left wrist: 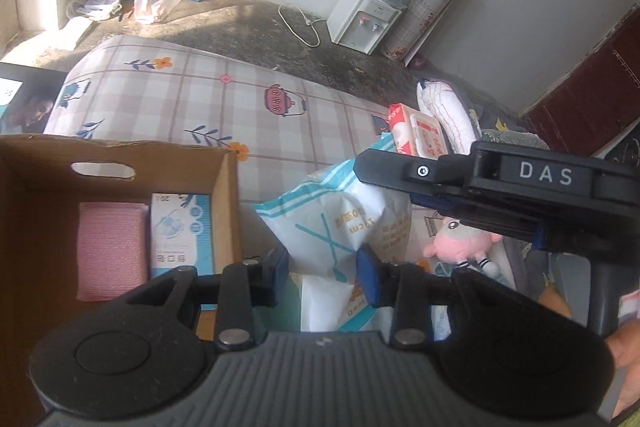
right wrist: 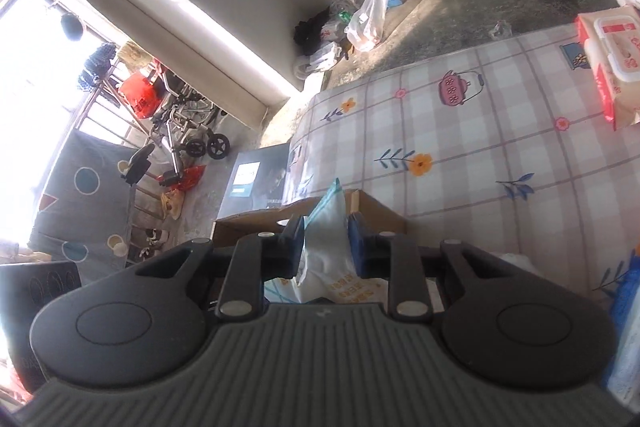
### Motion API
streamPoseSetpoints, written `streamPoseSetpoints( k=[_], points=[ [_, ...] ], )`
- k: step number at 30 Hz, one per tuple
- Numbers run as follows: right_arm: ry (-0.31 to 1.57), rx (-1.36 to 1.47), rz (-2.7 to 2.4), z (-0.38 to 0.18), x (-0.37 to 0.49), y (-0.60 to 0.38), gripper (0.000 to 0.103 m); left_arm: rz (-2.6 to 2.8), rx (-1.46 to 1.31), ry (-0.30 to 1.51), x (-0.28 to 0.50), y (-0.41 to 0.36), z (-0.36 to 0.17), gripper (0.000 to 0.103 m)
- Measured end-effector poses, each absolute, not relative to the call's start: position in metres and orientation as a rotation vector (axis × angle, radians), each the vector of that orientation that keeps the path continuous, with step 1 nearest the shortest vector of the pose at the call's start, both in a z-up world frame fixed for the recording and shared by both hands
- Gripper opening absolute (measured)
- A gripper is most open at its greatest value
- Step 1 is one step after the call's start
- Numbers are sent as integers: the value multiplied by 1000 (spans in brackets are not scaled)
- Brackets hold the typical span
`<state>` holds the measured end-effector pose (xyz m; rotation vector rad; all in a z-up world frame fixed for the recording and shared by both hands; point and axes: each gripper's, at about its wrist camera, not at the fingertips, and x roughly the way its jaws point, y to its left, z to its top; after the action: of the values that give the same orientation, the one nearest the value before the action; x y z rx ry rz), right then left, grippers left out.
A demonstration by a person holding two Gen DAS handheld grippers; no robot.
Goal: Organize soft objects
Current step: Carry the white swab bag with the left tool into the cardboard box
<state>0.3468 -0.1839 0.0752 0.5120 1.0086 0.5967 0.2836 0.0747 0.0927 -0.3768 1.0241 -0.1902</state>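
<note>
two soft things already sit in the cardboard box (left wrist: pixel 224 187) at the near edge of the bed (left wrist: pixel 208 99): a folded pink cloth (left wrist: pixel 110 251) and, just beside it, a blue-and-white packet (left wrist: pixel 182 231). that much of the sorting looks done.

the biggest piece in play now is the white and teal soft pack (left wrist: pixel 340 219), a floppy plastic-wrapped bundle held up off the checked bedsheet, just to the right of the box. both tools have hold of it. the left hand-held gripper (left wrist: pixel 324 277) is narrowed to a small gap, with the lower edge of the pack between its blue pads. the right hand-held gripper (right wrist: pixel 326 247) is closed down tight on a bunched fold of the same pack, the box showing just beyond its fingers. my guess is the pack is on its way into the box, though it is not over the opening yet.

left on the bed, as far as i can see: a red-and-white wipes packet (left wrist: pixel 418 131) well apart from the box, a white rolled cloth (left wrist: pixel 446 111) touching it on the far side, and a small pink plush toy (left wrist: pixel 460 245) lying under the right tool. so roughly half the job remains.
</note>
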Motion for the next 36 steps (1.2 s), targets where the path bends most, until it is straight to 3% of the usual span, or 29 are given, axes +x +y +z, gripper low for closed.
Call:
streamPoseSetpoints(
  k=[8,14,17,20,22,36],
  points=[
    [1221,584,707,21,326,-37,23,25,-409,1130,252,192,50,38],
    [1298,698,684,-30,346,22,23,117,-321,1172,268,239,25,38],
    [1325,807,640,-55,365,33,26,155,-235,1155,283,248,19,42],
    [1344,838,585,-76,376,42,30,195,-198,1127,292,253,13,51],
    [1356,832,574,-82,377,44,33,198,-195,1111,295,256,9,66],
    [1337,739,600,-85,375,53,33,167,-226,1065,261,260,22,66]
  ],
)
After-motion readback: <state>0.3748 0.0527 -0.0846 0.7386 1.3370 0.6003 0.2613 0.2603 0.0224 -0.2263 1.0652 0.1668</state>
